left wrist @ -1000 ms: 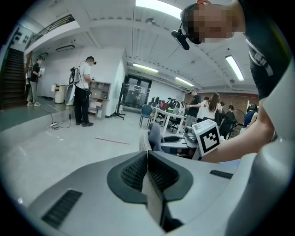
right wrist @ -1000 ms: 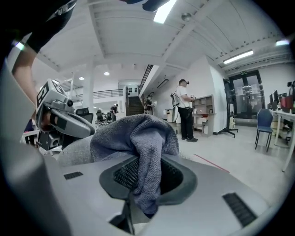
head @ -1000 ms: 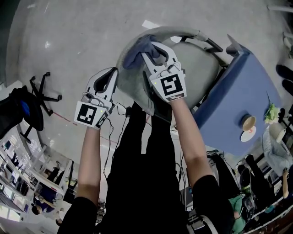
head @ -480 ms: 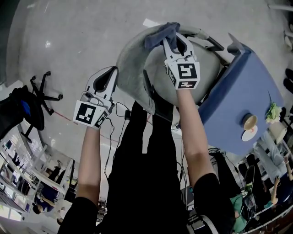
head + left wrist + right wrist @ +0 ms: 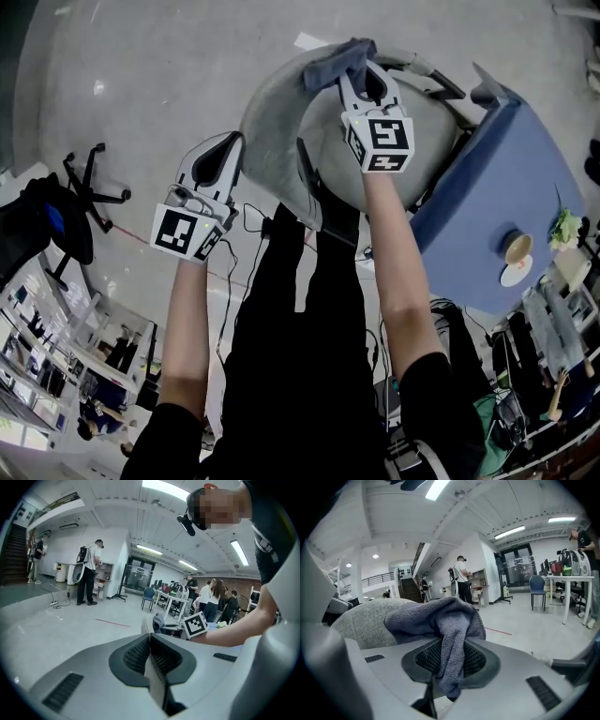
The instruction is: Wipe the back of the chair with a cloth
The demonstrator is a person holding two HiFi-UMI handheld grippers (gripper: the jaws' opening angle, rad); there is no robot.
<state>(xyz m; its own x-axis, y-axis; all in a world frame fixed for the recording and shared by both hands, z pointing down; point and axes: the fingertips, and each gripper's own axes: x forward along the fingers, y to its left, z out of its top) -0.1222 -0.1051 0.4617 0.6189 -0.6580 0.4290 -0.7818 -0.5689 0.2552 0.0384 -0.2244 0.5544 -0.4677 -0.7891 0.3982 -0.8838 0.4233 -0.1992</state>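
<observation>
Floor [image 5: 141, 75]: pale grey, glossy. Blue table [image 5: 487, 216] at right; on it a cup [image 5: 517, 249] on a white saucer [image 5: 507, 278]. Near them is something green [image 5: 562, 228], possibly a small plant, too small to tell. Black swivel chair [image 5: 56, 220] at far left, star base showing. Black cable [image 5: 246, 221] loops on floor. Red floor line [image 5: 112, 622]. Person [image 5: 87, 579] stands at a white counter [image 5: 70, 573].

A pale grey polished floor [image 5: 141, 75] spreads under white walls [image 5: 51, 550] and a white ceiling hung with long strip lights [image 5: 165, 488]. A red line [image 5: 113, 622] is marked on the floor. A blue table [image 5: 506, 178] carries a cup on a saucer [image 5: 517, 253], and a black office chair [image 5: 56, 220] stands well apart from it. Glass doors [image 5: 516, 571], a blue chair [image 5: 537, 587] and a dark staircase [image 5: 410, 590] lie farther off.
</observation>
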